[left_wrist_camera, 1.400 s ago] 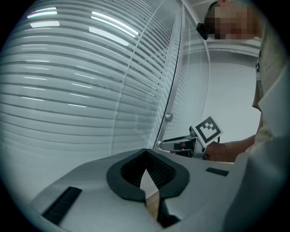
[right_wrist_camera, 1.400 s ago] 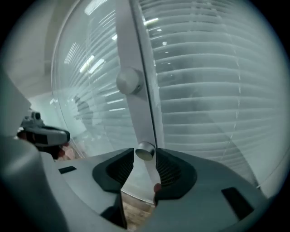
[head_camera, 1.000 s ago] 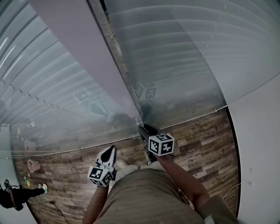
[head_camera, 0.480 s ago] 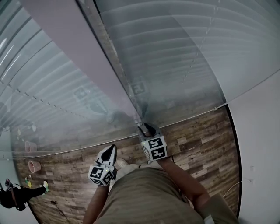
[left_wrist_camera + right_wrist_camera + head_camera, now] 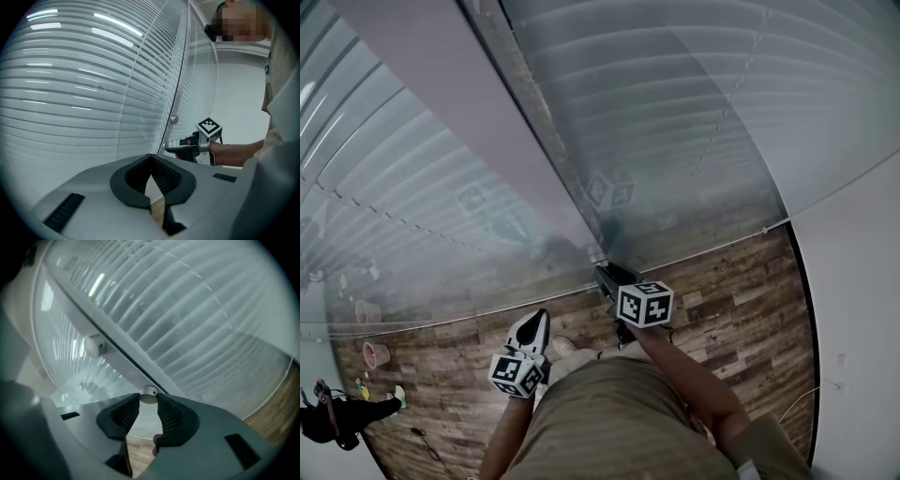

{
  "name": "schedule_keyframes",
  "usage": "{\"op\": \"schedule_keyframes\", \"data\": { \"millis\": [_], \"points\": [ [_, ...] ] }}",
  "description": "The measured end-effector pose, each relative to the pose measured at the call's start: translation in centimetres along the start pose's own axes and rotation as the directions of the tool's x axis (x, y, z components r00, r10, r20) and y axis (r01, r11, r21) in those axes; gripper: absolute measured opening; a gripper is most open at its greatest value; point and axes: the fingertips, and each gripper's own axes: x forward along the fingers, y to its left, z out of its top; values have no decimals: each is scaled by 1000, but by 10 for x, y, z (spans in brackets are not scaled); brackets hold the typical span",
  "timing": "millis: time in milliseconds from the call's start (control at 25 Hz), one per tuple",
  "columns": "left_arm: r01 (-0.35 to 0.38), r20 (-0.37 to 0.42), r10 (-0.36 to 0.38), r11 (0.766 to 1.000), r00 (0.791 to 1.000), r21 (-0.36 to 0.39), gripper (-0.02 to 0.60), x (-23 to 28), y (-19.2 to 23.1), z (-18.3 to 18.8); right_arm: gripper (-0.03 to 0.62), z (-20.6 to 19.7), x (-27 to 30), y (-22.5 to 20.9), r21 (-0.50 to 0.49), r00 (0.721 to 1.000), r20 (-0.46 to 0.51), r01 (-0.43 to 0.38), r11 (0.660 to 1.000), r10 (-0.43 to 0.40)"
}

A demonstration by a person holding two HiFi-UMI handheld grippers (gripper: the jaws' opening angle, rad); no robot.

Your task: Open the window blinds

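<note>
Right tongs (image 5: 149, 404) are on it now, part open and pinching the small round knob (image 5: 149, 393) at their very tips, one pad on each side; that knob sits on the frame (image 5: 117, 344) between two glazed panels, and it looks like the control for the slats; left tongs (image 5: 150, 158) hang back, low and to the side, closed tip to tip with nothing in them; a second, upper knob (image 5: 95, 346) sits further up the same frame, untouched; the blinds (image 5: 197, 305) fill both panels behind the glass, slats lying flat and overlapped, so closed as far as I can see; my read: the grip is made, the turning is all to come, and the slats have yet to tilt; wooden floor (image 5: 731, 291) below; containers: a couple of pinkish pots (image 5: 371, 354) far off on the floor at the left, too small to say what they hold.
</note>
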Motion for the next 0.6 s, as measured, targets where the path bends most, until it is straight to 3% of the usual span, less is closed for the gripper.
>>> {"op": "schedule_keyframes", "data": {
  "millis": [40, 80, 200, 240, 280, 320, 360, 400, 480, 520, 600],
  "points": [
    [0, 0, 0, 1000, 1000, 0, 14, 1, 0, 0, 127, 0, 0, 1, -133, 998, -9, 59, 989, -61],
    [1, -1, -1, 1000, 1000, 0, 14, 1, -1, 1, 127, 1, 1, 2, -276, 992, -8, 118, 954, -125],
    [3, -2, -3, 1000, 1000, 3, 14, 3, -2, 2, 127, 0, 1, 5, -604, 963, 46, 238, 761, -265],
    [6, -2, -6, 1000, 1000, 5, 14, 4, -2, 1, 127, 0, 1, 6, -660, 956, 64, 256, 706, -287],
    [9, -2, -9, 1000, 1000, 6, 14, 6, -2, 0, 127, -1, 2, 6, -687, 953, 74, 262, 678, -293],
    [11, -3, -11, 1000, 1000, 7, 14, 7, -2, -1, 129, -3, 2, 5, -684, 957, 73, 254, 684, -282],
    [12, -3, -12, 1000, 1000, 5, 14, 8, -2, -2, 129, -4, 3, 5, -652, 965, 62, 233, 722, -255],
    [14, -3, -14, 1000, 1000, 3, 14, 8, -2, -1, 129, -4, 2, 5, -592, 976, 46, 199, 781, -213],
    [15, -3, -15, 1000, 1000, 2, 14, 8, -3, 2, 137, -2, -1, 6, -409, 994, 25, 108, 906, -107],
    [14, -4, -14, 1000, 1000, 3, 14, 8, -3, 2, 154, 0, -2, 6, -305, 998, 25, 60, 951, -55],
    [12, -6, -12, 1000, 1000, 2, 14, 9, -1, 1, 160, 3, -2, 6, -129, 999, 38, -12, 992, 17]
  ]
}}
